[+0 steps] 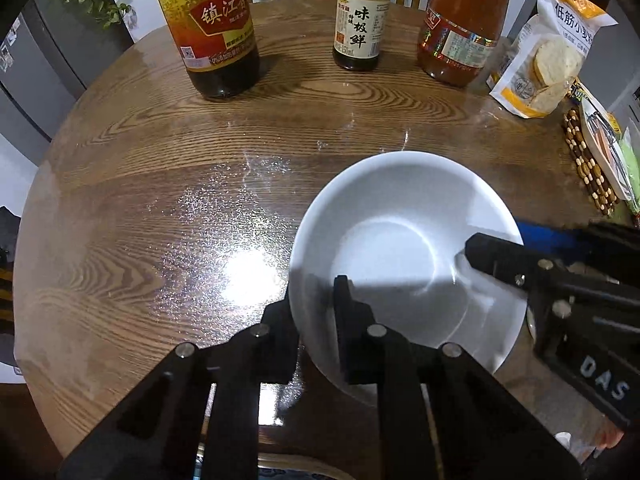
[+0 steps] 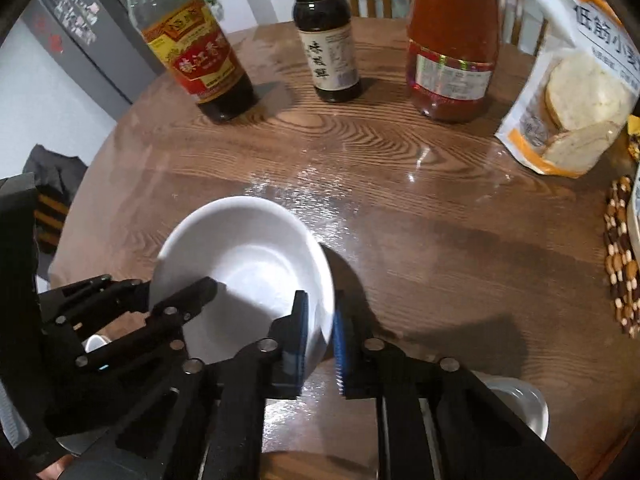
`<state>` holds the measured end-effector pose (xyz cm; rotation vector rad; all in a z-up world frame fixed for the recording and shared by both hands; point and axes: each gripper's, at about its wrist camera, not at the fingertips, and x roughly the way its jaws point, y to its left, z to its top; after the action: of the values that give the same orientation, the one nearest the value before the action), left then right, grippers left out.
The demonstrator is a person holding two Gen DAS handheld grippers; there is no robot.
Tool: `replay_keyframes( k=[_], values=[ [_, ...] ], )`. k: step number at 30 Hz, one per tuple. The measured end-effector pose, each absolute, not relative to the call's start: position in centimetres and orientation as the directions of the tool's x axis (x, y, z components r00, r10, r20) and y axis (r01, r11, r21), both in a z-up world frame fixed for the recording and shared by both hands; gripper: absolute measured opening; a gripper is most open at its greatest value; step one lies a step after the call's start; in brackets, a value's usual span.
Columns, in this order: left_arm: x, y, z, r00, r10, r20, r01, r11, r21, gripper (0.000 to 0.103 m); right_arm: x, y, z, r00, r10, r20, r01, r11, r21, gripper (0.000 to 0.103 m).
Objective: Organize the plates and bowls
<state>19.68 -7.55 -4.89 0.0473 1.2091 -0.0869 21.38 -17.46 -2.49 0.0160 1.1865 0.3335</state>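
A white bowl (image 1: 404, 236) sits over the wooden table (image 1: 160, 184), and both grippers hold it by the rim. In the left wrist view my left gripper (image 1: 316, 312) is shut on the near left rim, one finger inside and one outside. My right gripper (image 1: 516, 240) reaches in from the right and pinches the opposite rim. In the right wrist view the bowl (image 2: 248, 256) lies left of centre. The right gripper (image 2: 322, 328) clamps its right rim between blue pads, and the left gripper (image 2: 156, 286) grips the left rim.
Along the far side stand a vinegar bottle (image 1: 216, 32), a small dark sauce bottle (image 1: 362, 20), an orange-red bottle (image 1: 460, 28) and a flour bag (image 1: 552, 48). A beaded mat (image 1: 588, 168) lies at the right edge. Another white bowl (image 2: 516, 404) sits below the right gripper.
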Motion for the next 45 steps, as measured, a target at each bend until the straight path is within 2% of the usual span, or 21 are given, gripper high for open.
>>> replay_keyframes(
  k=[9,16,25,45],
  values=[
    [18.7,-7.7,-3.4,0.39,-0.047,-0.92,0.106,0.994,-0.006,0.015,19.4,-18.0,-0.6,0.398,0.24,-0.886,-0.204,0.964,0.169,0.009],
    [15.0,-8.2,-0.2,0.463,-0.065,-0.884,0.139,0.99,0.0,0.015,14.7,-19.5,2.1,0.474,0.261,-0.841,-0.17,0.964,0.204,0.009],
    [10.5,-9.8,1.2,0.488,-0.112,-0.866,0.205,0.979,-0.011,0.016,8.2,-21.4,3.4,0.51,0.288,-0.81,-0.139,0.957,0.253,0.009],
    [3.0,-12.7,-0.2,0.437,-0.153,-0.886,0.345,0.939,0.008,0.016,-0.2,-23.6,0.0,0.465,0.298,-0.834,-0.031,0.947,0.32,0.009]
  ],
)
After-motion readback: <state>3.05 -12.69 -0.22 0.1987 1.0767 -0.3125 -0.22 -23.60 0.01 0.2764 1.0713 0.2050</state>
